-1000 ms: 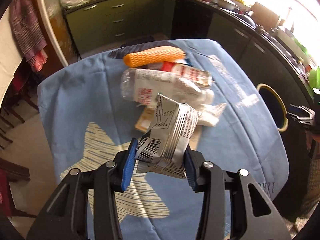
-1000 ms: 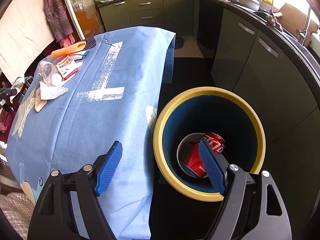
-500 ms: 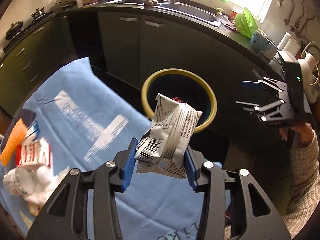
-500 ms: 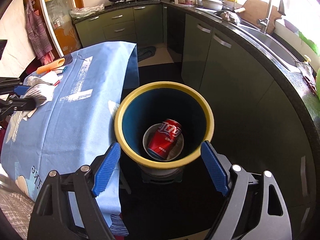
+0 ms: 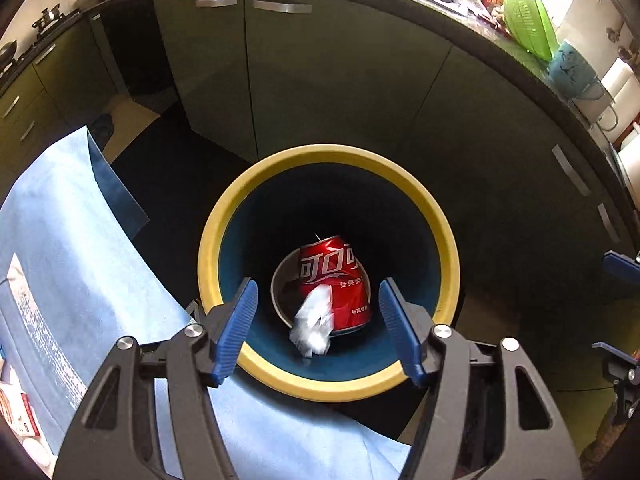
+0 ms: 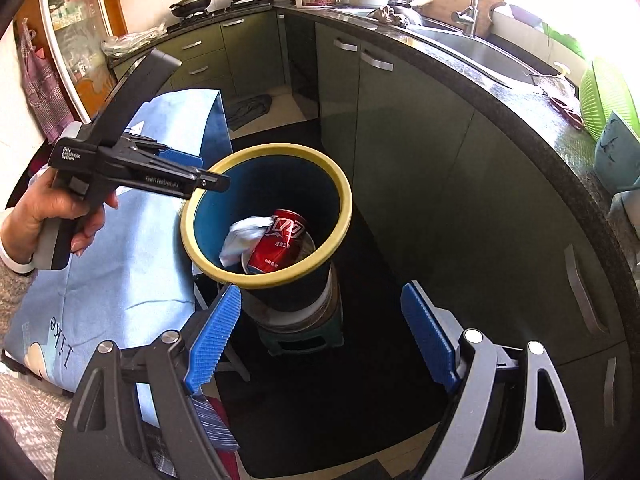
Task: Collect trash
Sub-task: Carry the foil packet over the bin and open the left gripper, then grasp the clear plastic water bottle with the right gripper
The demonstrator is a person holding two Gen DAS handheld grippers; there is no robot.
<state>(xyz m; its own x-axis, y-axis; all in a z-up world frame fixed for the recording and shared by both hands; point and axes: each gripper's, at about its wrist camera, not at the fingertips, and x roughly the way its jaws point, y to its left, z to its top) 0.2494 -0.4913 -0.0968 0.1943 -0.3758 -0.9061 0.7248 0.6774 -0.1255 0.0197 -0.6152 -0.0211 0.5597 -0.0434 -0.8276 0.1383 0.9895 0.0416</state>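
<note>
Now the left gripper (image 5: 314,334) had just opened its fingers above the bin (image 5: 448,248); the silver wrapper (image 5: 314,322) was dropping inside beside the red can (image 5: 336,276). The right gripper (image 6: 320,344) hung open, empty.

Left wrist camera is looking steeply down into the yellow-rimmed blue round bin (image 5: 448,240) – close. Right wrist camera is sitting further back, facing it obliquely (image 6: 344,208) – both are sharing the bin.
</note>
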